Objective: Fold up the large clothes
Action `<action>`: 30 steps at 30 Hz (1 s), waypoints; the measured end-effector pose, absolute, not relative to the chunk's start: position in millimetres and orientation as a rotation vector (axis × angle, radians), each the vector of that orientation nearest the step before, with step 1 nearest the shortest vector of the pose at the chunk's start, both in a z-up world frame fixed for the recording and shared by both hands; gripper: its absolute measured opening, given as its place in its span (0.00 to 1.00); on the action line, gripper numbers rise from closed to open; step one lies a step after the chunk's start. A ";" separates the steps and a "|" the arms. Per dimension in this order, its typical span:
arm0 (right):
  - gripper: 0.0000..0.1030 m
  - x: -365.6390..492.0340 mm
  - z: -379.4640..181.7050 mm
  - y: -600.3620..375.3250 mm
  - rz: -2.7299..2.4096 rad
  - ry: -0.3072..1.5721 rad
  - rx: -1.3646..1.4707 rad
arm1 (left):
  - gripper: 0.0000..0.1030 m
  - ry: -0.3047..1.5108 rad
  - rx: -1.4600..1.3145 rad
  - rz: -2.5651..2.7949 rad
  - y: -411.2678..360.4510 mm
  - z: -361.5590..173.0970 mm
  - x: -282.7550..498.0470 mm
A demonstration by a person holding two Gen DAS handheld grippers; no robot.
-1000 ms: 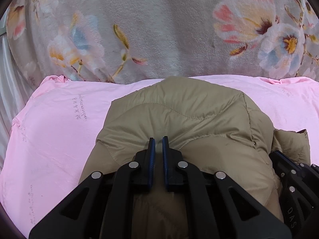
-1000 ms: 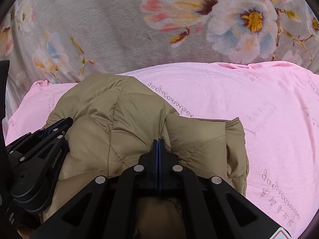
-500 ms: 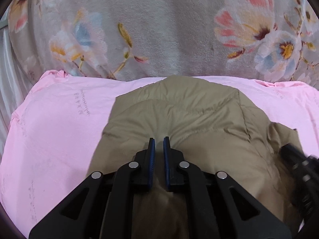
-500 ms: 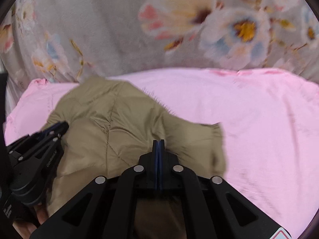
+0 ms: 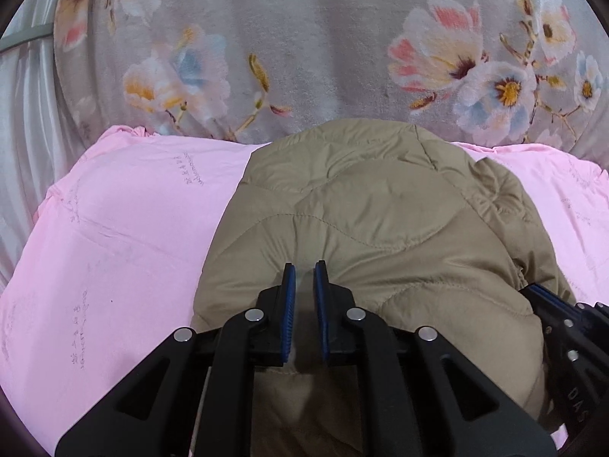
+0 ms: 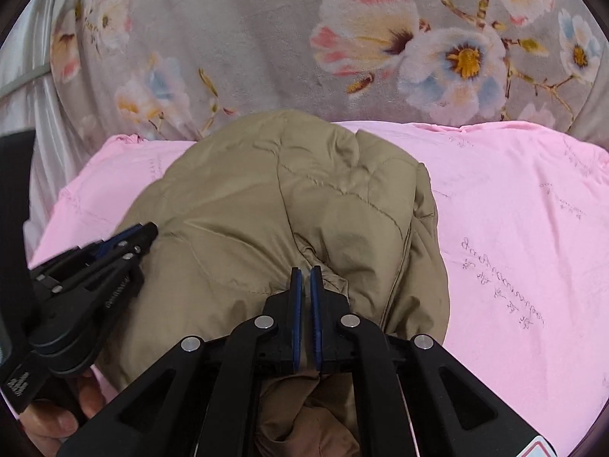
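Observation:
A khaki quilted jacket [image 5: 361, 209] lies bunched on a pink sheet [image 5: 114, 247], its far edge reaching the floral blanket. My left gripper [image 5: 303, 270] is shut on a pinch of the jacket's near fold, and cloth shows in the narrow slit between its blue pads. In the right wrist view my right gripper [image 6: 305, 272] is shut on a puckered fold of the jacket [image 6: 285, 198] in the same way. The left gripper [image 6: 148, 232] appears there at the jacket's left side, held by a person's hand [image 6: 57, 419]. The right gripper [image 5: 533, 289] shows at the right edge of the left wrist view.
A grey blanket with large printed flowers [image 5: 304, 38] rises behind the pink sheet [image 6: 514, 209]. Pale pleated cloth [image 5: 23, 114] hangs at the far left. Bare pink sheet lies to the left and right of the jacket.
Both grippers have moved forward with the jacket's fold. Its far edge, which lay on the pink sheet, now reaches the floral blanket. The slit between the right pads is slightly wider.

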State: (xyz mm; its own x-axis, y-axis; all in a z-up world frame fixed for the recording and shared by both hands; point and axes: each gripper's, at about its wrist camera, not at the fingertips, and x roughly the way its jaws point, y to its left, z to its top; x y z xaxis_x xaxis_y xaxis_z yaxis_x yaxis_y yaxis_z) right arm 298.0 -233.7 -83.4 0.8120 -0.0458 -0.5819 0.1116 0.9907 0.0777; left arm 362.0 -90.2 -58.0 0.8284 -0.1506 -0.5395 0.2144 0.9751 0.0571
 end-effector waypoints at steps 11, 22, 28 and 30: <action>0.04 302.8 -88.5 -230.1 -0.101 0.634 0.088 | 0.09 0.557 0.099 -0.196 -90.0 -69.8 366.7; 0.04 303.4 -90.2 -230.9 -0.094 0.636 0.099 | 0.09 0.558 0.117 -0.183 -94.2 -71.5 366.2; 0.04 304.9 -90.9 -234.8 -0.081 0.640 0.124 | 0.09 0.562 0.110 -0.186 -93.4 -70.8 366.1; 0.04 304.1 -90.5 -238.4 -0.066 0.637 0.149 | 0.09 0.560 0.099 -0.192 -91.4 -69.7 365.6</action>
State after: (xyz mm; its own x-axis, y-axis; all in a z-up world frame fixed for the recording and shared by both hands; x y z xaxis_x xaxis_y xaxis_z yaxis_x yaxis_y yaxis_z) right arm 304.1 -238.4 -90.5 0.8024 -0.0152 -0.5966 0.1068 0.9872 0.1185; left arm 365.6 -91.4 -69.7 0.8301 -0.1540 -0.5359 0.2075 0.9774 0.0406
